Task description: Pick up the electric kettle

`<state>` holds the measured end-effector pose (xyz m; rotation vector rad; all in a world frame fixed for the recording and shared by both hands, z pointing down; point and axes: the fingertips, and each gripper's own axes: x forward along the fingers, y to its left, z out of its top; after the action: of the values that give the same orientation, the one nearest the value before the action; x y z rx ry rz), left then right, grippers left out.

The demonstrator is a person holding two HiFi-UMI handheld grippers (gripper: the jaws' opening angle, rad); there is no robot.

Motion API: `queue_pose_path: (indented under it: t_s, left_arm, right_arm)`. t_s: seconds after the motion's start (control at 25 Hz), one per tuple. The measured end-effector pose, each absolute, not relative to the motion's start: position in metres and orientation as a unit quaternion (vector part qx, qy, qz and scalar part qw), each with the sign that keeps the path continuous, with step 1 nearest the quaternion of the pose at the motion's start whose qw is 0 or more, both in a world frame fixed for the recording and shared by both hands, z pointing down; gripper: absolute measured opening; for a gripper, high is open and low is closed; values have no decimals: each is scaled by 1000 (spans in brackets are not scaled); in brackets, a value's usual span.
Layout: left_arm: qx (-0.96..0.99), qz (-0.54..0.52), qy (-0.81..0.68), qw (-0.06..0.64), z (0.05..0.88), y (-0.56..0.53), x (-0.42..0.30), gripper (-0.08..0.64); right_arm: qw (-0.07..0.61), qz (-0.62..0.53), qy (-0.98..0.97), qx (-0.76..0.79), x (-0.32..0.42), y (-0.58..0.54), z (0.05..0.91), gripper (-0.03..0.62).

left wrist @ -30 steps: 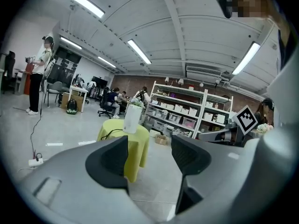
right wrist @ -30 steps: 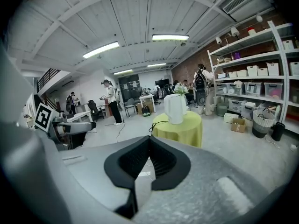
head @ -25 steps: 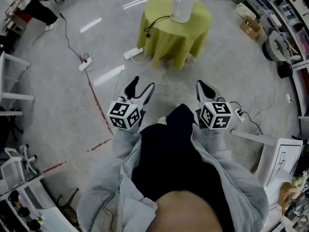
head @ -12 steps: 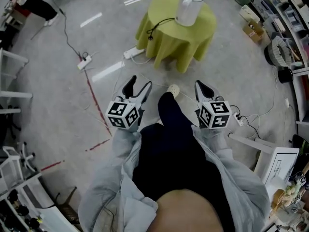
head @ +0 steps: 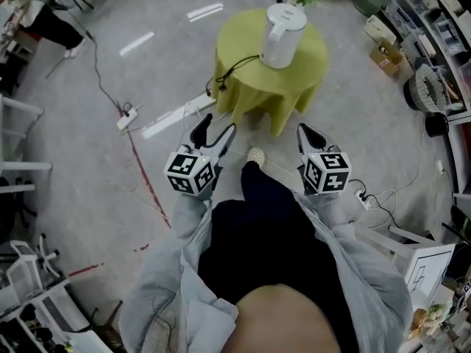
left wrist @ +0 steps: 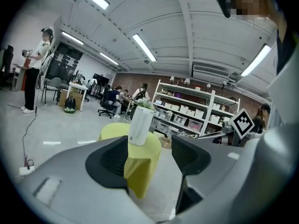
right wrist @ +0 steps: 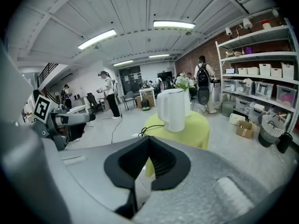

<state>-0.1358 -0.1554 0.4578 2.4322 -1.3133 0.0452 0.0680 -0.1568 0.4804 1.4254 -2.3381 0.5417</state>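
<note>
A white electric kettle [head: 283, 26] stands upright on a small round table with a yellow-green cloth [head: 250, 76], ahead of me on the floor. Its black cord [head: 234, 63] trails over the table's left edge. My left gripper [head: 214, 132] is held at waist height, short of the table, open with nothing between its fingers. My right gripper [head: 310, 134] is level with it, shut and empty. In the left gripper view the kettle [left wrist: 140, 125] shows beyond the gripper [left wrist: 149, 160]. In the right gripper view the kettle [right wrist: 172, 108] stands above the gripper [right wrist: 147, 146].
A power strip [head: 125, 115] and a long white strip [head: 180, 116] lie on the concrete floor left of the table, with cables. My shoe [head: 255, 155] is near the table's foot. Shelves with boxes [head: 434, 43] line the right side. People stand far off [right wrist: 108, 94].
The table and kettle have come closer and lower in the head view as I stepped forward. Both grippers keep their pose and state.
</note>
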Motion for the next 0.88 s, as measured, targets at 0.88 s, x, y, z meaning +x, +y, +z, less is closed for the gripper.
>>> queue_pose_path:
  t_s: [0.88]
  left_arm:
    - [909,45,-373,177,458,-334,-46,287]
  right_arm:
    - [159,224,-810,518,102,-321,489,2]
